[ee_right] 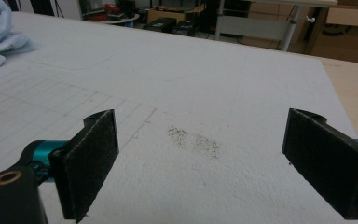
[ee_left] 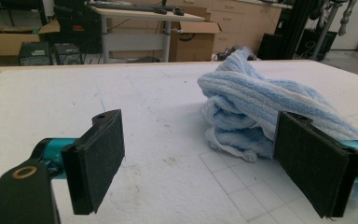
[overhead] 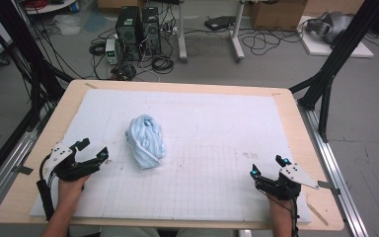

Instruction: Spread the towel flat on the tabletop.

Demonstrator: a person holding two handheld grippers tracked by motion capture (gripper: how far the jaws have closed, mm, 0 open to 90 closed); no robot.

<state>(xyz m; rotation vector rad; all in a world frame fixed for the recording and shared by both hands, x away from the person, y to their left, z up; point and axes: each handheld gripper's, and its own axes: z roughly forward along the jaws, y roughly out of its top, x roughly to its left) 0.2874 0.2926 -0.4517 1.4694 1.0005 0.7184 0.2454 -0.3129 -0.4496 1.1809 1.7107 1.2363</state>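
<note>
Light blue towel (overhead: 145, 141), white gridded mat (overhead: 217, 168), pale wood table (overhead: 296, 118), black jaws

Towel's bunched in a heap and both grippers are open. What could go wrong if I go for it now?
The light blue towel is crumpled in overlapping folds, so the left gripper may pinch several layers rather than one edge. The right gripper sits far off near the white mat's corner; a one-sided pull would likely drag the heap instead of spreading it.

towel (overhead: 145, 141): 1 | grippers: 2 | table (overhead: 286, 106): 1
</note>
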